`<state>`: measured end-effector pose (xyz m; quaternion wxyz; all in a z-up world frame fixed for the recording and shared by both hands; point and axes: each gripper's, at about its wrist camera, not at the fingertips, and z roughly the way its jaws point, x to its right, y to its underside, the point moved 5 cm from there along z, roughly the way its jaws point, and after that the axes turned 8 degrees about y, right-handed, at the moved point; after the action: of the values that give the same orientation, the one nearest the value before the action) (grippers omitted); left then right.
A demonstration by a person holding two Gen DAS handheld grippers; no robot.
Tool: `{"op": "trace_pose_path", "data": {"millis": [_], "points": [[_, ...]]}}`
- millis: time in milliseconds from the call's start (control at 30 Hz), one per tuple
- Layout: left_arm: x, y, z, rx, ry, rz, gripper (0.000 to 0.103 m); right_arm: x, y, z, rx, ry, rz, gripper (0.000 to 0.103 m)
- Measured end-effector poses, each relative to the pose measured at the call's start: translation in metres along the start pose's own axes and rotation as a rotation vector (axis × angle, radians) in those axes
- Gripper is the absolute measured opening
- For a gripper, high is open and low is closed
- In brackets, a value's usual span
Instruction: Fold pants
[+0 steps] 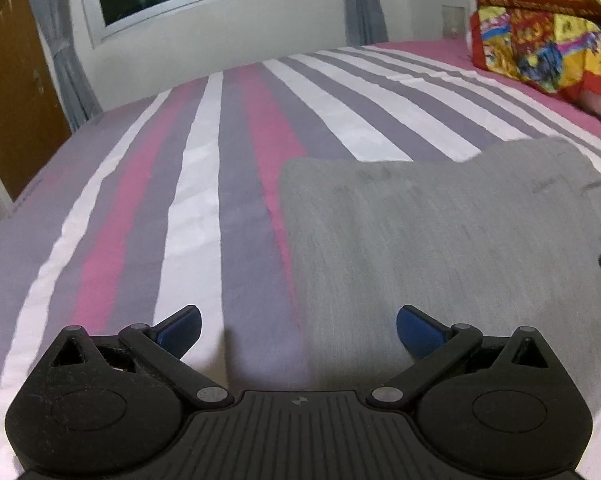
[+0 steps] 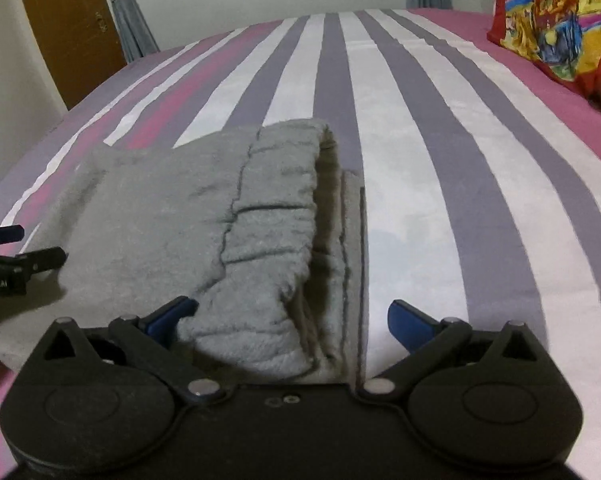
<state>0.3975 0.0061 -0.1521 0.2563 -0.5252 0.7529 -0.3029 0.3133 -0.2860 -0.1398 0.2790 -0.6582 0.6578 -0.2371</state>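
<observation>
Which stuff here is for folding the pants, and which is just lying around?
For the job:
folded grey fleece pants
left tool, open
right tool, open

Just lying around:
colourful patchwork blanket
striped pink, grey and white bedsheet
grey curtains

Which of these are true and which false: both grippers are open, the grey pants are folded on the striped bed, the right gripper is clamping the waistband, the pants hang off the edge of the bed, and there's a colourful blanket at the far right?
1. Both grippers are open. True: the left gripper and the right gripper both have their fingers spread wide.
2. The grey pants lie folded on the striped bedsheet. True.
3. The right gripper is clamping the waistband. False: the waistband lies between its open fingers, ungripped.
4. The pants hang off the bed's edge. False: they rest flat on the sheet.
5. A colourful blanket sits at the far right. True.
</observation>
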Motion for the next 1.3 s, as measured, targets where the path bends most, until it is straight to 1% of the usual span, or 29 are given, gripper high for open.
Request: {"op": "trace_pose_path", "data": {"millis": [67, 100, 167, 200, 233, 267, 300, 367, 400, 433, 500, 533, 633, 667, 733, 800, 867, 933, 967, 1000, 1033, 1067, 1100, 1200, 1300], "points": [[-0.001, 0.004, -0.009, 0.009, 0.000, 0.012, 0.103, 0.004, 0.001, -0.008, -0.002, -0.014, 0.014, 0.103], [-0.003, 0.007, -0.017, 0.025, 0.000, 0.014, 0.103, 0.007, 0.002, -0.015, 0.009, -0.033, 0.039, 0.103], [-0.009, 0.012, -0.032, 0.089, 0.007, -0.003, 0.103, 0.017, 0.005, -0.027, 0.045, -0.076, 0.094, 0.103], [-0.014, 0.015, -0.039, 0.123, 0.023, -0.026, 0.103, 0.023, 0.006, -0.033, 0.059, -0.100, 0.126, 0.103], [-0.019, 0.019, -0.044, 0.148, 0.067, -0.064, 0.103, 0.033, 0.009, -0.037, 0.065, -0.150, 0.173, 0.103], [-0.025, 0.024, -0.048, 0.164, 0.128, -0.115, 0.103, 0.041, 0.011, -0.038, 0.061, -0.195, 0.216, 0.103], [-0.032, 0.029, -0.049, 0.171, 0.215, -0.180, 0.103, 0.051, 0.013, -0.038, 0.053, -0.243, 0.276, 0.103], [-0.045, 0.038, -0.044, 0.159, 0.349, -0.297, 0.103, 0.070, 0.019, -0.035, 0.030, -0.346, 0.399, 0.103], [-0.052, 0.043, -0.039, 0.150, 0.416, -0.358, 0.103, 0.078, 0.022, -0.031, 0.000, -0.399, 0.445, 0.103], [-0.058, 0.047, -0.034, 0.139, 0.467, -0.412, 0.103, 0.084, 0.026, -0.028, -0.018, -0.448, 0.484, 0.103], [-0.068, 0.057, -0.016, 0.100, 0.581, -0.541, 0.103, 0.088, 0.029, -0.025, -0.027, -0.503, 0.505, 0.103], [-0.072, 0.061, -0.007, 0.088, 0.619, -0.582, 0.103, 0.089, 0.029, -0.021, -0.034, -0.528, 0.506, 0.103], [-0.078, 0.065, 0.013, 0.073, 0.729, -0.629, 0.102, 0.089, 0.026, -0.007, -0.064, -0.566, 0.486, 0.103], [-0.079, 0.063, 0.019, 0.064, 0.762, -0.635, 0.100, 0.089, 0.024, -0.002, -0.075, -0.589, 0.481, 0.103], [-0.078, 0.061, 0.032, 0.036, 0.799, -0.622, 0.074, 0.087, 0.020, 0.006, -0.088, -0.604, 0.471, 0.103], [-0.077, 0.062, 0.045, 0.006, 0.817, -0.612, 0.060, 0.083, 0.015, 0.013, -0.101, -0.637, 0.458, 0.102], [-0.075, 0.057, 0.057, -0.005, 0.888, -0.626, 0.059, 0.077, 0.011, 0.020, -0.112, -0.651, 0.438, 0.103], [-0.069, 0.050, 0.068, -0.009, 0.955, -0.612, 0.059, 0.067, 0.004, 0.027, -0.120, -0.685, 0.409, 0.103], [-0.064, 0.046, 0.074, -0.010, 0.977, -0.600, 0.058, 0.063, 0.002, 0.031, -0.124, -0.683, 0.391, 0.098], [-0.058, 0.042, 0.080, -0.012, 0.992, -0.585, 0.045, 0.058, 0.000, 0.035, -0.132, -0.672, 0.375, 0.080], [-0.052, 0.038, 0.084, -0.017, 0.990, -0.573, 0.031, 0.055, -0.002, 0.042, -0.146, -0.657, 0.365, 0.070], [-0.047, 0.037, 0.089, -0.012, 1.002, -0.579, 0.029, 0.053, -0.003, 0.047, -0.153, -0.659, 0.372, 0.059], [-0.047, 0.036, 0.091, 0.006, 1.008, -0.590, 0.027, 0.052, -0.005, 0.052, -0.159, -0.667, 0.383, 0.053], [-0.051, 0.035, 0.081, 0.068, 1.023, -0.604, 0.025, 0.050, -0.012, 0.054, -0.159, -0.685, 0.376, 0.050], [-0.054, 0.025, 0.065, 0.139, 1.064, -0.603, 0.025, 0.046, -0.023, 0.042, -0.132, -0.730, 0.336, 0.047]]}}
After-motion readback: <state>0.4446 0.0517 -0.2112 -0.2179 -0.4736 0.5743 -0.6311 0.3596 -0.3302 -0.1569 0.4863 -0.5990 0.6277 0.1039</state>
